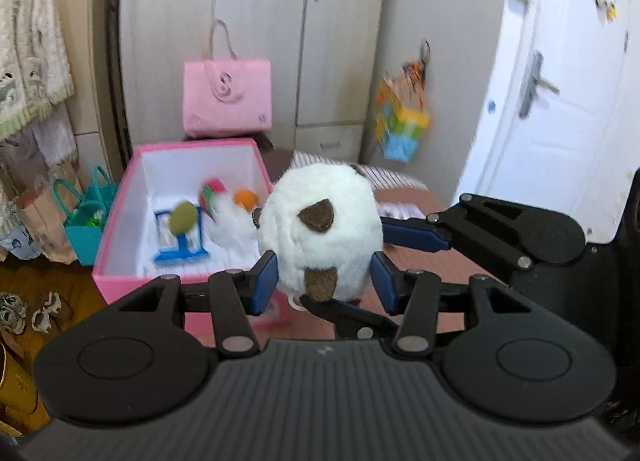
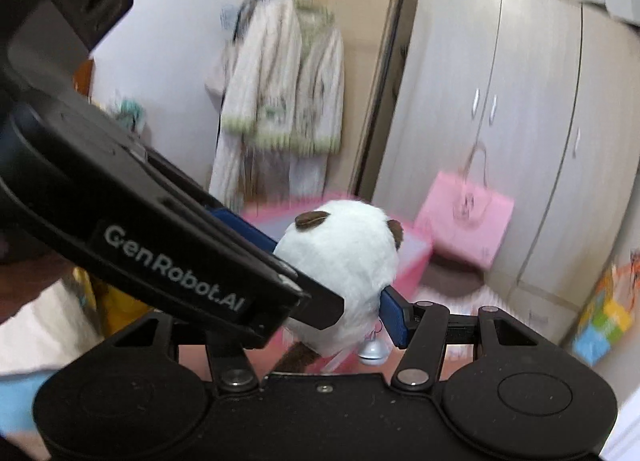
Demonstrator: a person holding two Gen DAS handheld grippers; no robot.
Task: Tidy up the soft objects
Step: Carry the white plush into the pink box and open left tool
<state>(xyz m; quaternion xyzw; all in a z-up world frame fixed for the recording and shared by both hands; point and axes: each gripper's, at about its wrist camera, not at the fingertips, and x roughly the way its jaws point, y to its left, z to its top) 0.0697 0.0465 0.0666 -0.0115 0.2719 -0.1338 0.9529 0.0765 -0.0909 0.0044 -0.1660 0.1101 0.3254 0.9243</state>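
A round white plush toy [image 1: 320,229] with brown felt patches is held in the air between both grippers. My left gripper [image 1: 325,281] is shut on its lower sides with its blue pads. My right gripper [image 1: 376,261] comes in from the right and also grips it. In the right wrist view the plush toy [image 2: 340,261] sits between my right gripper's [image 2: 332,301] fingers, with the left gripper's body crossing in front. A small silver bell [image 2: 372,349] hangs under it. An open pink box [image 1: 120,229] behind the toy holds several small toys.
A pink handbag [image 1: 226,99] stands behind the box against the wardrobe [image 1: 256,21]. Teal bags [image 1: 86,217] and shoes [image 1: 32,313] sit on the floor at left. A colourful bag [image 1: 400,121] hangs at right, beside a white door [image 1: 560,101]. Clothes [image 2: 280,101] hang on a rack.
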